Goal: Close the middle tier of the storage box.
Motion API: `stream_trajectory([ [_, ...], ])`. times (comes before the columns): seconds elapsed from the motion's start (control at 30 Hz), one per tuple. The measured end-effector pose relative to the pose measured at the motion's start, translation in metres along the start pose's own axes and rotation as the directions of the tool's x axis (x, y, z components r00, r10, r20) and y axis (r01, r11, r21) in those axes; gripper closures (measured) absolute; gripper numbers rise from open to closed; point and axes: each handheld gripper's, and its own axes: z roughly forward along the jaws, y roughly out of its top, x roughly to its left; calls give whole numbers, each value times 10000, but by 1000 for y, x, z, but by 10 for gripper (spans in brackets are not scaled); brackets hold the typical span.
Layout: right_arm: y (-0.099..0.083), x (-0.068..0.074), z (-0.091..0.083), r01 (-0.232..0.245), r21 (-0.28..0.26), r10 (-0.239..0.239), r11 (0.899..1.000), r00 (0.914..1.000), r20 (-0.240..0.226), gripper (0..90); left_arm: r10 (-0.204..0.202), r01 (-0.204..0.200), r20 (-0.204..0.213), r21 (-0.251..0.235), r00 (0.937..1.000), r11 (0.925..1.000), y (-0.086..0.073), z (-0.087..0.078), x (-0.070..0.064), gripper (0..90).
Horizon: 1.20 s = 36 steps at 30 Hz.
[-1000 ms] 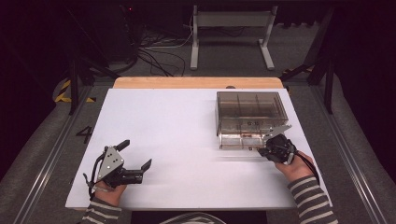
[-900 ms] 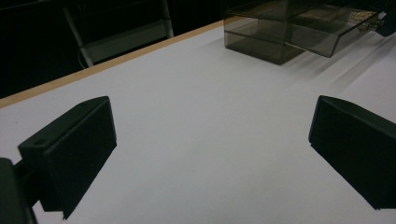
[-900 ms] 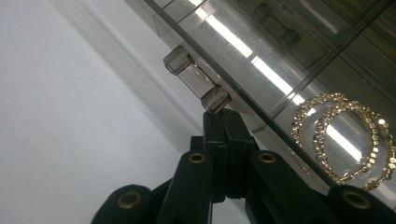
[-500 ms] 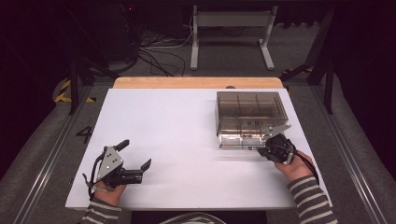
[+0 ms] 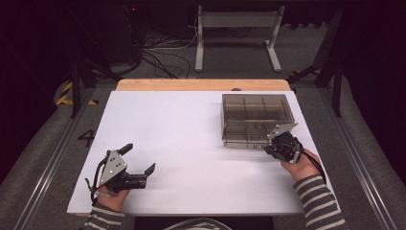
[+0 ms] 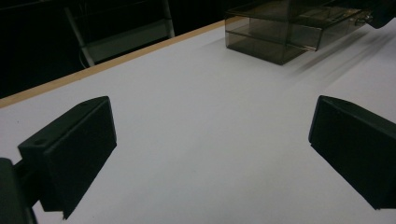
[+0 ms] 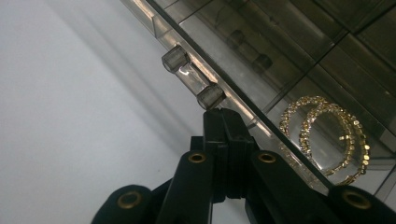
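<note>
The right hand-held gripper (image 7: 223,122) rises from the bottom edge with its two black jaws pressed flat together, nothing visible between them. Two brass-coloured rivets sit on its linkage just below the jaws, and two more lower down. The jaw tips touch, or nearly touch, the clear latch (image 7: 192,77) on the front edge of the smoky transparent box (image 7: 280,51), at the latch's nearer end. The box runs diagonally across the upper right, its inner dividers showing through the lid. In one compartment to the right of the jaws lie two gold hoop earrings (image 7: 327,135) set with small stones, overlapping each other. The white desk (image 7: 70,116) spreads to the left.
</note>
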Motion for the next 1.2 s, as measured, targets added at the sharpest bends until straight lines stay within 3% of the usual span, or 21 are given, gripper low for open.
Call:
stream_trajectory([
  [0.77, 11, -11, 9, -231, -131, 240, 9996, 9970, 741, 897, -8, 8, 13, 5, 10000, 10000, 0, 0, 0, 16],
  [1.2, 17, -16, 17, -633, -327, 663, 9975, 9926, 1015, 897, -36, 36, 16, -9, 10000, 10000, 0, 0, 1, 16],
])
